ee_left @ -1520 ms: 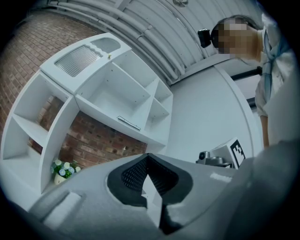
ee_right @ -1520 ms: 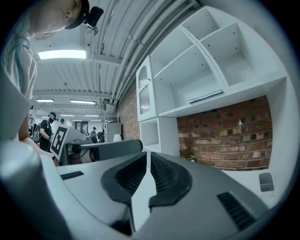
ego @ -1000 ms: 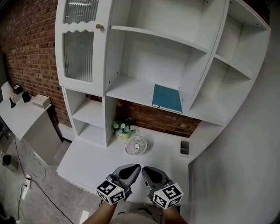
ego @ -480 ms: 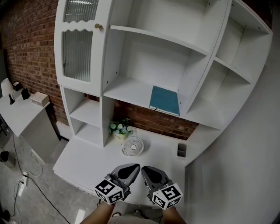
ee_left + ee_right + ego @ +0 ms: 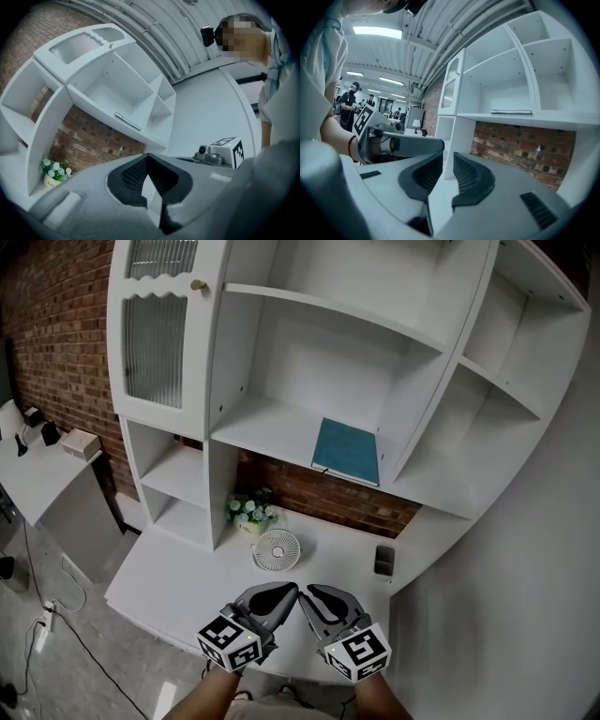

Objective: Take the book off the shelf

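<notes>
A teal book lies flat on the middle shelf of the white shelf unit, its front edge near the shelf lip. It shows edge-on in the left gripper view and the right gripper view. Both grippers hang low in front of the desk, side by side, well below and short of the book. My left gripper is shut, tips touching, holding nothing. My right gripper has its jaws opening, a narrow gap between them and nothing in it.
On the white desk under the shelves stand a small round fan, a pot of flowers and a small dark holder. A ribbed glass cabinet door is at upper left. A low white side table is far left.
The head view has shifted a little, so the shelf unit sits slightly further left in frame. The right gripper's jaws have parted slightly. Both grippers stay low by the desk's front edge.
</notes>
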Demonstrator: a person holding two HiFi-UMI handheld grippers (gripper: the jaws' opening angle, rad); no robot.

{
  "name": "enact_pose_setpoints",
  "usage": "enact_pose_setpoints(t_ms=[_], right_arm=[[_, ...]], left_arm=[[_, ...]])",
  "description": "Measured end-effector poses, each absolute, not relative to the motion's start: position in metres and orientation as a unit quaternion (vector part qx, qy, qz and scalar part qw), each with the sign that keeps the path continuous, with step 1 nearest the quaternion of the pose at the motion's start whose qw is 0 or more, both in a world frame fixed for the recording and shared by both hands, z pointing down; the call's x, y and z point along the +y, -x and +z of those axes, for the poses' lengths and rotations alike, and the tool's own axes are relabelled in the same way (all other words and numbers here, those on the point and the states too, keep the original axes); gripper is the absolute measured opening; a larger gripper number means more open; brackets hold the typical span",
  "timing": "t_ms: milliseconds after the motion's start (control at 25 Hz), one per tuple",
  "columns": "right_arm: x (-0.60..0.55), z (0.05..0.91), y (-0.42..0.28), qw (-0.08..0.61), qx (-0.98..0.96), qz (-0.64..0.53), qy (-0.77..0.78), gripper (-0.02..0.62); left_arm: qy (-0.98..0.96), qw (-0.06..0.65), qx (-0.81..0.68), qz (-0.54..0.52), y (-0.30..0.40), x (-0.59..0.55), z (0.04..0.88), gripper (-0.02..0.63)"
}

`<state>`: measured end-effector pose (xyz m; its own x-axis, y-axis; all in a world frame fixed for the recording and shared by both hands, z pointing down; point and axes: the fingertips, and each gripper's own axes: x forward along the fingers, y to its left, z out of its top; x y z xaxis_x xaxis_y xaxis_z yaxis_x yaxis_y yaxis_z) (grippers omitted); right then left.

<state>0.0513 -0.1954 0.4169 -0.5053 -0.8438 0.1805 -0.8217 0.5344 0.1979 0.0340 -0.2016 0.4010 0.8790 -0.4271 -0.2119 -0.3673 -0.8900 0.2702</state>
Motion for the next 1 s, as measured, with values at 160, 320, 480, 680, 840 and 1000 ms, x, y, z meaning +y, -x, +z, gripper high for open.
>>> enact_pose_setpoints(t_ms=[160,320,480,680,840,1000], right_arm=[[-0.209,0.402,-0.059,0.139,-0.866,-0.064,-0.477,0.083],[-0.221,0.388,-0.065,0.144,-0.864,-0.083,-0.476,0.083],[-0.233,0.374,-0.076,0.157,-0.857,-0.107,-0.480,0.086],[-0.250,0.357,-0.089,0.182,-0.847,-0.138,-0.480,0.089],[-0.260,0.347,-0.090,0.216,-0.836,-0.171,-0.475,0.091],[-0.270,0.338,-0.092,0.257,-0.819,-0.216,-0.466,0.091]], left_arm=[[-0.963,0.105,-0.208,-0.132,-0.041,-0.214,0.392,0.008],[-0.964,0.096,-0.210,-0.132,-0.048,-0.223,0.383,0.008],[-0.964,0.088,-0.211,-0.135,-0.055,-0.235,0.371,0.009],[-0.965,0.078,-0.211,-0.136,-0.064,-0.250,0.355,0.008],[-0.967,0.071,-0.209,-0.131,-0.072,-0.260,0.346,0.009],[-0.967,0.067,-0.207,-0.130,-0.078,-0.269,0.338,0.008]])
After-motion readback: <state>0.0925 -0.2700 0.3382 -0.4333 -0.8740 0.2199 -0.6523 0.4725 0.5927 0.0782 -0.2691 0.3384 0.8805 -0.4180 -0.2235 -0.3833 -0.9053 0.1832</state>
